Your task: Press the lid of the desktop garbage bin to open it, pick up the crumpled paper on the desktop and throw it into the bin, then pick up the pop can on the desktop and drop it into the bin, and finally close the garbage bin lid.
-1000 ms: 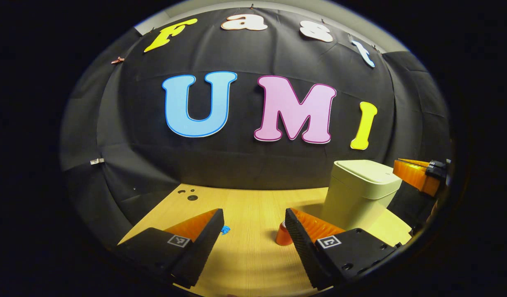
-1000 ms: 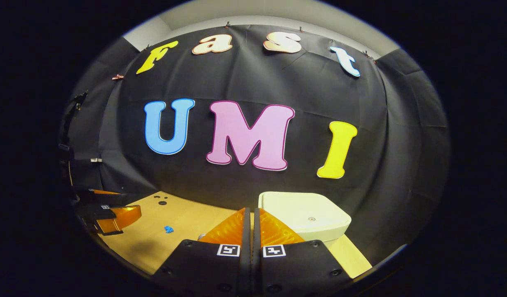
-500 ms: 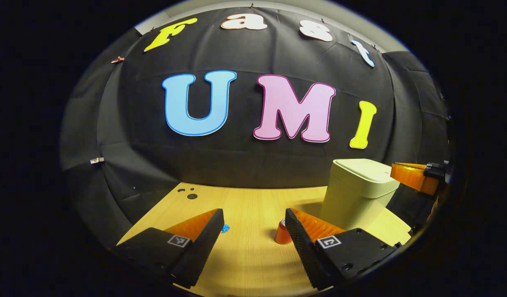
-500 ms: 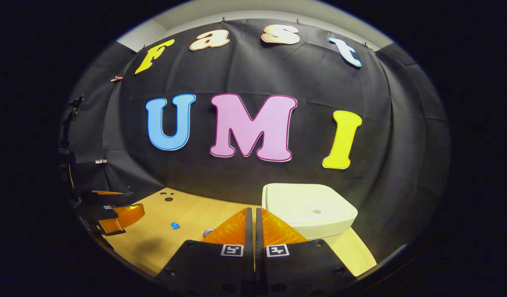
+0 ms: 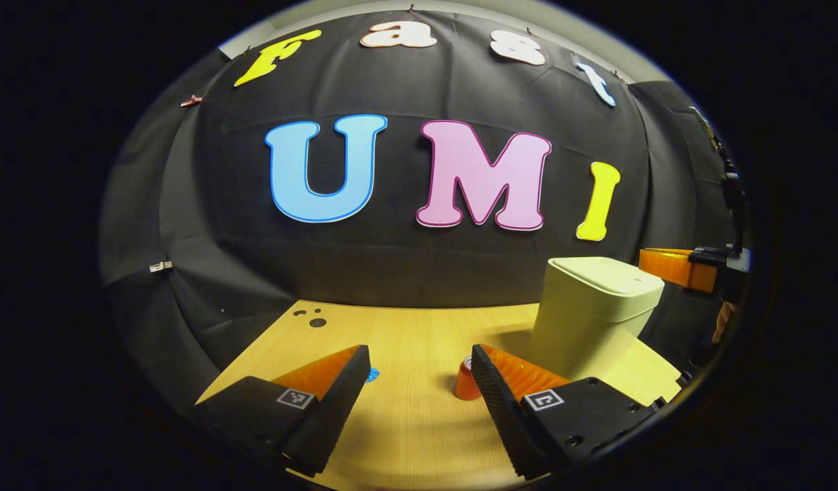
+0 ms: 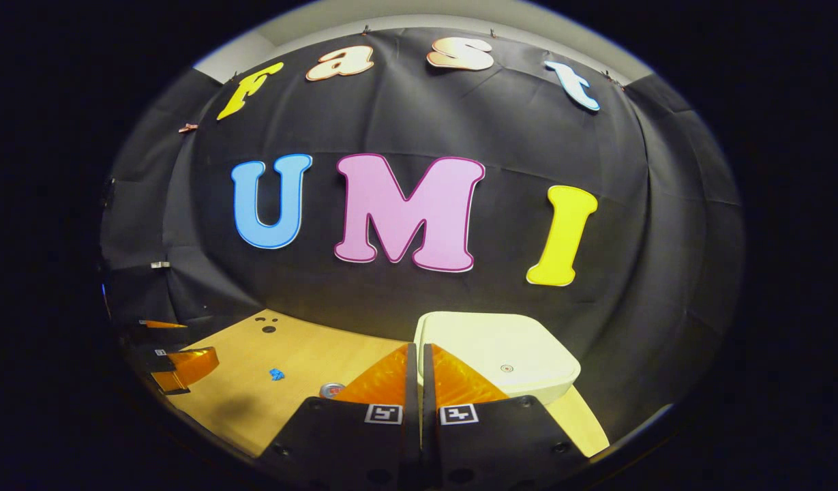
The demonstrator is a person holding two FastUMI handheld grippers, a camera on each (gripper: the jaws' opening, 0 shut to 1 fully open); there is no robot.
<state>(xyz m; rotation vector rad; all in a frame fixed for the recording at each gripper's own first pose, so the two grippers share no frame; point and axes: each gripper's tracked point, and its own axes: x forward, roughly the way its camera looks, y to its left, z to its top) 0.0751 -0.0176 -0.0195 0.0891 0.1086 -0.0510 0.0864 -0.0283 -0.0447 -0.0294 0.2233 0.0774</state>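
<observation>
The pale desktop bin (image 5: pixel 586 320) stands on the right of the wooden table (image 5: pixel 405 327), its lid (image 6: pixel 494 344) down. An orange pop can (image 5: pixel 465 383) stands in front of it, partly hidden by my left gripper's right finger. A small blue crumpled paper (image 5: pixel 372 374) lies by the other finger. My left gripper (image 5: pixel 419 354) hovers open over the table, holding nothing. My right gripper (image 6: pixel 416 351) is shut and empty, its tips at the lid's near edge; whether they touch it I cannot tell. From the left gripper view, the right gripper (image 5: pixel 674 267) is level with the lid top.
Several small dark holes (image 5: pixel 315 320) mark the table's far left corner. The black cloth wall rises right behind the table and bin. In the right gripper view the can's top (image 6: pixel 331 390), the blue paper (image 6: pixel 277 374) and the left gripper (image 6: pixel 180 365) lie to the left.
The right gripper, still shut, has drifted slightly upward beside the bin's lid. The left gripper has barely moved. The lid stays down.
</observation>
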